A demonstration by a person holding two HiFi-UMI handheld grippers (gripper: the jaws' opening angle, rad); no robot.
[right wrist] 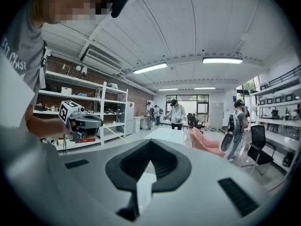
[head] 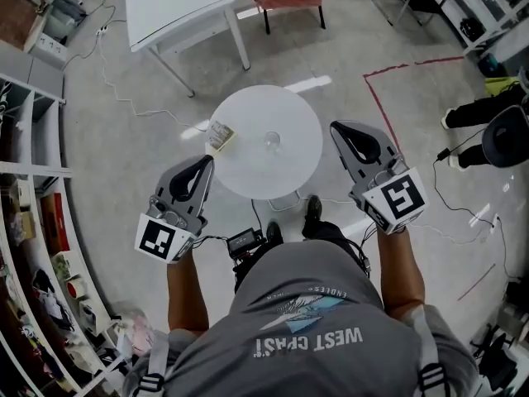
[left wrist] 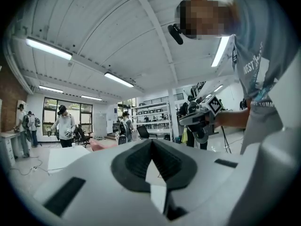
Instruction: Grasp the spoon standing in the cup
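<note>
A clear cup stands near the middle of a round white table. The spoon it should carry is too small to pick out from the head view. A small packet lies at the table's left edge. The left gripper and right gripper flank the table, each well apart from the cup, both with jaws clenched tip to tip and nothing between them. Their own cameras look out level across the room, toward shelves and ceiling, rather than down at the table. This suggests a ready stance before any reach, with the hands kept wide so the cup sits in plain sight between them. Neither tool is committed yet; whichever goes for the spoon would likely need to tip down toward the cup and part its jaws first.
</note>
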